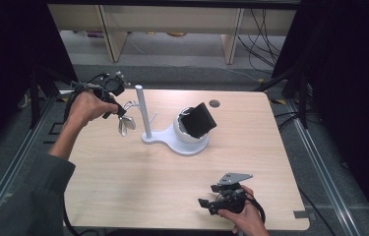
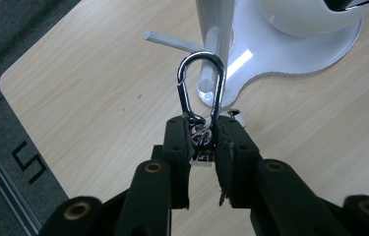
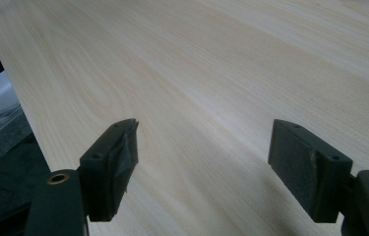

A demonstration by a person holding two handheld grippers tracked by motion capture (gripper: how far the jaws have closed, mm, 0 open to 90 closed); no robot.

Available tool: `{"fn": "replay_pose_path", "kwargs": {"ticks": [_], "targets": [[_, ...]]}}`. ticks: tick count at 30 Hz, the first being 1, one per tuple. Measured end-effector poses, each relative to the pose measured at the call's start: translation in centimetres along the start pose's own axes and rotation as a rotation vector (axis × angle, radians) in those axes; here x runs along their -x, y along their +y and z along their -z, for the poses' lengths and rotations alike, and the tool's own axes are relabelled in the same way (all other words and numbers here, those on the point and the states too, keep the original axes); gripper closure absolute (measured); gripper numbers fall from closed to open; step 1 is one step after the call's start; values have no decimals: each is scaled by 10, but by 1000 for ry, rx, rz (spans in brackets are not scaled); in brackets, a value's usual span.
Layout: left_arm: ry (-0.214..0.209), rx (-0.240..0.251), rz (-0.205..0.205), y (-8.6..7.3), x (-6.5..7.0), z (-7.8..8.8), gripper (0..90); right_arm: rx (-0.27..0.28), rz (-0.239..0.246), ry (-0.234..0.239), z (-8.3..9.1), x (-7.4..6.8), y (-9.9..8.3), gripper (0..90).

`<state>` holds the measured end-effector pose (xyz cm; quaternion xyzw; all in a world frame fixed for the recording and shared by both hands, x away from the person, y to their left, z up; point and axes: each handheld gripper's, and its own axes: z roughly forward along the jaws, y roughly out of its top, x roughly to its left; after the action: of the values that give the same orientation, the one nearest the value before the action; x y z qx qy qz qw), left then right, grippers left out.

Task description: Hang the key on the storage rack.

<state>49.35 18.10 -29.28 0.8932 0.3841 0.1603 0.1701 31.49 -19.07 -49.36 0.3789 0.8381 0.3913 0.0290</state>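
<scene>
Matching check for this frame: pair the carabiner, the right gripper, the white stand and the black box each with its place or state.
1. carabiner
2. right gripper
3. white stand
4. black box

a. tilted in the white bowl
b. open above bare table
c. clamped in the left gripper
d. upright mid-table

Pairs: 1-c, 2-b, 3-d, 4-a

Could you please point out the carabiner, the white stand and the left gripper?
carabiner (image 2: 200,83): left gripper view, inside its silver loop's rim.
white stand (image 1: 142,110): high view, upright post.
left gripper (image 2: 203,140): left gripper view, between its fingertips.
</scene>
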Motion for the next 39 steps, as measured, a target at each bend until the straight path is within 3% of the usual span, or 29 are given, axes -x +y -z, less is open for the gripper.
{"fn": "replay_pose_path", "kwargs": {"ticks": [28,30,39], "targets": [[-8,11,-3,7,3,-27,746,2,6,-2,-1,0,0,278],[-8,15,-3,6,3,-27,785,0,7,-2,-1,1,-1,279],[-8,18,2,0,2,-23,728,2,7,-5,-1,0,0,279]]}}
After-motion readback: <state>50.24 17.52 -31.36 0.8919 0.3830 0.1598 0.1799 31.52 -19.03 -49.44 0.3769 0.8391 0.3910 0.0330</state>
